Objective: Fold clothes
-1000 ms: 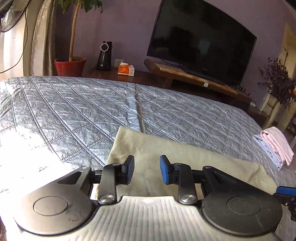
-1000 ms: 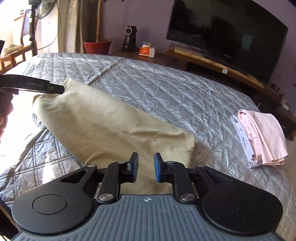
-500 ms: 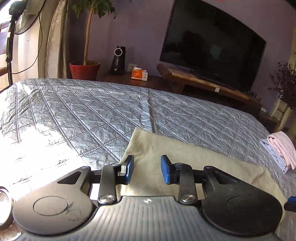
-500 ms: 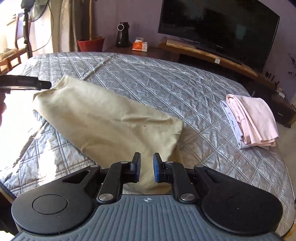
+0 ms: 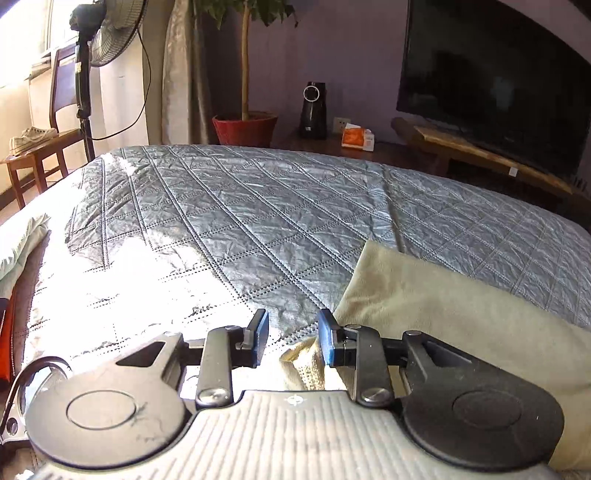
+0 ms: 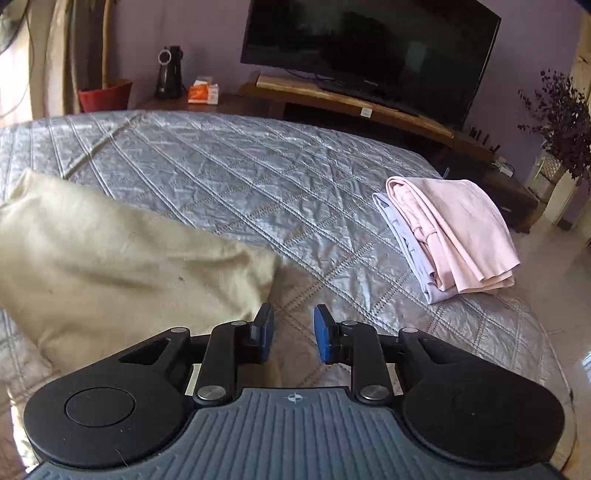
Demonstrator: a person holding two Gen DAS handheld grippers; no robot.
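Note:
A beige garment lies folded in a long band on the grey quilted bed. My left gripper hovers at the garment's left end. Its jaws are closing, with a rumpled beige corner just below the gap by the right pad, not pinched. In the right wrist view the same beige garment lies to the left. My right gripper is past its right end, over bare quilt. Its jaws are opening with nothing between them.
A folded pink garment on a lavender one sits near the bed's right edge. Beyond the bed are a TV on a wooden stand, a red plant pot, a standing fan and a chair with shoes.
The left gripper swung left, off the middle of the beige garment to its left corner. The right gripper swung right, off the garment's end, and its jaws widened.

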